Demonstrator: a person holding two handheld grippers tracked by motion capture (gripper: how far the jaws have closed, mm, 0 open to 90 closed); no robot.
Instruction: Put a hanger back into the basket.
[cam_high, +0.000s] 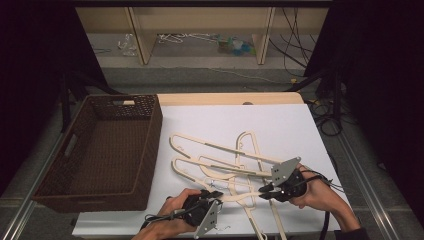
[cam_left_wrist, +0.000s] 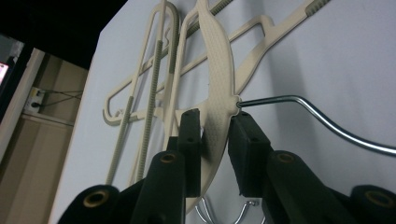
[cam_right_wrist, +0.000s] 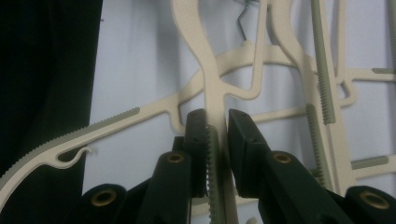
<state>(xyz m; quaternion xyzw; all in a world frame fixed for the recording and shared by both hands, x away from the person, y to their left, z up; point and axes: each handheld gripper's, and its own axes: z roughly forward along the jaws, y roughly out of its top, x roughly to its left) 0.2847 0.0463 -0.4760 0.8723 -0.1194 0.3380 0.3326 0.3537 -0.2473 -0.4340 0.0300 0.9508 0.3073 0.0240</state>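
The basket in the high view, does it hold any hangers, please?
No, the basket shows a bare woven floor, and the hangers lie beside it on the table.

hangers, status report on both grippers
Left gripper clamped on a cream hanger near its hook. Right gripper shut on a hanger arm. Pile tangled; basket left.

Cream hangers lie tangled, so which bar belongs to which cannot be told. In the high view their lower ends run off the bottom edge, as do both forearms. In the left gripper view the steel hook is cut by the right edge. Objects on the floor beyond the table, possibly more hangers, are too small to name.
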